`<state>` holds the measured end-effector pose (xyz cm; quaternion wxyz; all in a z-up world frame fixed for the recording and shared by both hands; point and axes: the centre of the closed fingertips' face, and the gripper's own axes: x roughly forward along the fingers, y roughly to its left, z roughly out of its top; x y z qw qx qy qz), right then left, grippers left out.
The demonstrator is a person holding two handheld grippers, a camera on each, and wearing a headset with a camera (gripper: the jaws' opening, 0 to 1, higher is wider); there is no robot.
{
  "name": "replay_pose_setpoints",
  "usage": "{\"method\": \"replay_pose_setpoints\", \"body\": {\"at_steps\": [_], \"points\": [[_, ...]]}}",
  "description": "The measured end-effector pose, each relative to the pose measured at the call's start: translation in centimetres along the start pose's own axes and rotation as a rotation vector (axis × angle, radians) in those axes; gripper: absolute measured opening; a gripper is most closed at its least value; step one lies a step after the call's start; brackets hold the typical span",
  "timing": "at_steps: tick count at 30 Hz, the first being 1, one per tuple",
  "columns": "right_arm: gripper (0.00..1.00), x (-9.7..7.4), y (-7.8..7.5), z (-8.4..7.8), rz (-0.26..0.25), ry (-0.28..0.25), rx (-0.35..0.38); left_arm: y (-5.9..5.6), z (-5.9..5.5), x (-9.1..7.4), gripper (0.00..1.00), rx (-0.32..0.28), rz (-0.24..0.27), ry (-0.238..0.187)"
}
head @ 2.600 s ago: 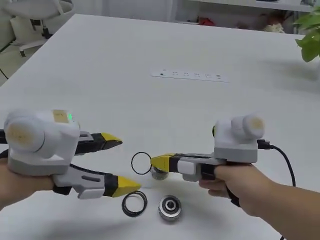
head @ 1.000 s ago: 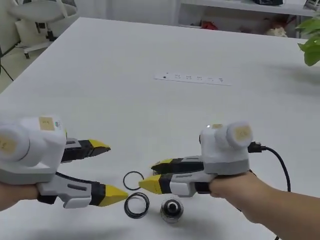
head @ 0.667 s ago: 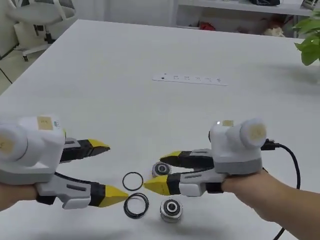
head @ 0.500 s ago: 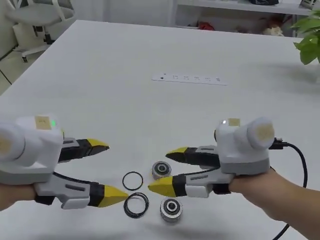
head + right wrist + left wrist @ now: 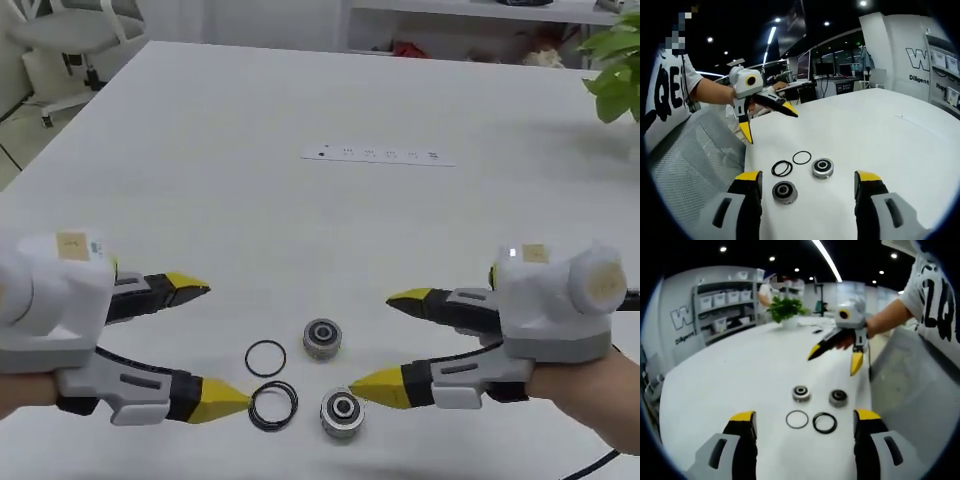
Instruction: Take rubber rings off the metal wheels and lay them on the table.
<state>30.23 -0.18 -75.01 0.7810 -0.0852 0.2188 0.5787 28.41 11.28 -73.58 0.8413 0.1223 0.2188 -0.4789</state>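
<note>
Two bare metal wheels lie on the white table (image 5: pixel 330 220): the far wheel (image 5: pixel 322 338) (image 5: pixel 801 393) (image 5: pixel 822 168) and the near wheel (image 5: pixel 342 412) (image 5: pixel 838 398) (image 5: pixel 784 192). Left of them lie a single thin black ring (image 5: pixel 265 358) (image 5: pixel 797 419) (image 5: pixel 801 157) and a small stack of black rings (image 5: pixel 272 405) (image 5: pixel 824 422) (image 5: pixel 782 168). My left gripper (image 5: pixel 208 344) (image 5: pixel 805 416) (image 5: pixel 770 126) hovers open left of the rings, holding nothing. My right gripper (image 5: pixel 382 340) (image 5: pixel 807 176) (image 5: pixel 834 361) hovers open right of the wheels, also with nothing in it.
A white power strip (image 5: pixel 378 154) lies flat mid-table, well beyond the work. A potted plant (image 5: pixel 612 85) stands at the far right edge. An office chair (image 5: pixel 70 30) is off the table's far left corner. A black cable (image 5: pixel 590 462) trails from the right gripper.
The right gripper, first shut at the far wheel with a ring at its tips, has opened wide and drawn back to the right. The single ring lies on the table. The left gripper has barely moved.
</note>
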Motion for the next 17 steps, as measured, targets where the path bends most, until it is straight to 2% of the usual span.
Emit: {"method": "replay_pose_setpoints", "body": {"at_steps": [11, 17], "points": [[0.80, -1.4, 0.2, -2.0, -0.024, 0.048, -0.072, -0.2, -0.3, -0.4, 0.86, 0.003, 0.001, 0.003], [0.81, -1.6, 0.2, -2.4, -0.028, 0.052, -0.073, -0.2, -0.7, -0.5, 0.89, 0.018, 0.006, 0.011]]}}
